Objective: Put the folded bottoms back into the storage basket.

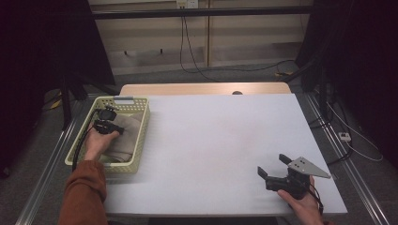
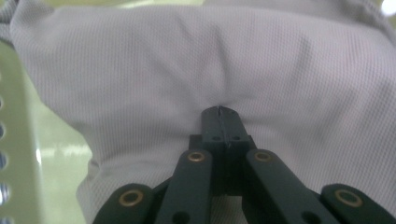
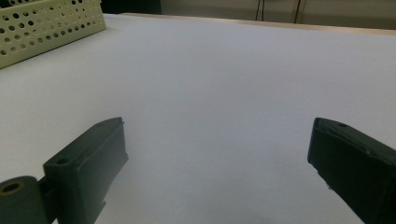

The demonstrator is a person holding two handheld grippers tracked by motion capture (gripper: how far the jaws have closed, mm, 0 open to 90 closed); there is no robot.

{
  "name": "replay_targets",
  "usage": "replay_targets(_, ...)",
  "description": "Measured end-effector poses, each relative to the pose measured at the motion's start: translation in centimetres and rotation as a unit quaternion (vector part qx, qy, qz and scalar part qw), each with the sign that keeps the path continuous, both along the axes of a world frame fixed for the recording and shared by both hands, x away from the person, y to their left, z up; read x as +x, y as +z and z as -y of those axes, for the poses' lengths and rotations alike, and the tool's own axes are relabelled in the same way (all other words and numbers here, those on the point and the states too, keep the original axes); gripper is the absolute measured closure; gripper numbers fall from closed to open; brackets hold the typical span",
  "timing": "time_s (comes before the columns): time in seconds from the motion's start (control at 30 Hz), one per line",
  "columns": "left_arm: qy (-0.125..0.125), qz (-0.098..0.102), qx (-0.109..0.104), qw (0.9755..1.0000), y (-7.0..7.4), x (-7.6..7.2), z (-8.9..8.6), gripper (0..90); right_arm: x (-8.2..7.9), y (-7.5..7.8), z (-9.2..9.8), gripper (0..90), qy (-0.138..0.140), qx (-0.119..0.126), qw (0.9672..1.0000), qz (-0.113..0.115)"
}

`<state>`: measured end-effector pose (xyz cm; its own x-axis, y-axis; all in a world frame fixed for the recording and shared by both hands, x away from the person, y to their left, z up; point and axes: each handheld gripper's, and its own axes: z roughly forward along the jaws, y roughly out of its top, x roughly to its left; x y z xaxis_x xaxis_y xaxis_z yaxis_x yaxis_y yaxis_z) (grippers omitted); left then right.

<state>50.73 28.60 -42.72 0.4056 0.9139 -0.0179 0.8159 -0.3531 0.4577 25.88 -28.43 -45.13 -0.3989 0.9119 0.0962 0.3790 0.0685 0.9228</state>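
The white table point(image 1: 220, 150) carries 1 pale yellow perforated basket point(image 1: 139, 140) at its left edge, and inside that basket lies a greyish folded cloth point(image 1: 126, 136), bunched along the basket's long axis, which runs from the person's side toward the far edge of the table. The left gripper point(image 1: 109, 123) reaches down into the basket from the near side, directly over the cloth, so the cloth sits right at and under its tips rather than off to 1 side. In the left gripper view the 2 black jaws stand pressed together with a small pinch of the cloth point(image 2: 196, 70) caught at their tips, the fabric puckering toward that point. The basket wall point(image 2: 14, 154) shows just to the left of the cloth there. The right gripper point(image 1: 274, 167) rests well apart, near the table's right near corner, its jaws spread wide over bare table with nothing between them; the basket point(image 3: 46, 23) lies far off at its upper left. The left hand is therefore the one placed for the coming move, which looks like a lift of the cloth up and out over the basket's rim.
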Motion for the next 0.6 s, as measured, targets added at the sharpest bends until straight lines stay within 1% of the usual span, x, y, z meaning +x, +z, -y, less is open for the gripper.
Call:
replay_targets(0.03,0.004,-0.010,0.001,0.9999,0.1,-0.1,0.0,90.0,0.0,0.0,0.0,4.0,-0.001,0.000,1.0000,-0.001)
replay_targets(0.13,0.003,-0.042,0.013,0.9990,0.5,-0.6,-0.1,90.0,0.0,0.0,0.0,4.0,-0.002,0.000,1.0000,-0.001)
replay_targets(0.17,0.000,-0.046,0.018,0.9988,0.6,-0.8,-0.2,90.0,0.0,0.0,0.0,4.0,-0.002,0.000,1.0000,-0.001)
replay_targets(0.2,0.002,-0.052,0.018,0.9985,0.6,-1.0,-0.2,90.0,0.0,0.0,0.0,4.0,-0.002,0.000,1.0000,-0.001)
replay_targets(0.3,0.000,-0.071,0.007,0.9975,0.7,-1.5,-0.7,90.0,0.0,0.0,-0.1,4.0,-0.001,-0.001,1.0000,-0.001)
replay_targets(0.47,-0.011,-0.103,-0.006,0.9946,1.0,-2.1,-1.0,90.0,0.0,0.0,-0.1,4.0,-0.002,-0.001,1.0000,-0.002)
replay_targets(0.53,-0.019,-0.095,-0.012,0.9953,1.3,-2.2,-1.2,89.8,0.1,0.0,0.0,4.0,-0.002,-0.004,1.0000,-0.002)
replay_targets(0.57,-0.027,-0.078,-0.020,0.9964,1.5,-2.2,-1.3,87.6,0.1,0.0,-0.1,4.0,-0.002,-0.003,1.0000,-0.002)
replay_targets(0.6,-0.027,-0.056,-0.032,0.9975,1.7,-2.2,-1.5,86.5,0.1,0.0,-0.1,4.0,-0.002,-0.004,1.0000,-0.002)
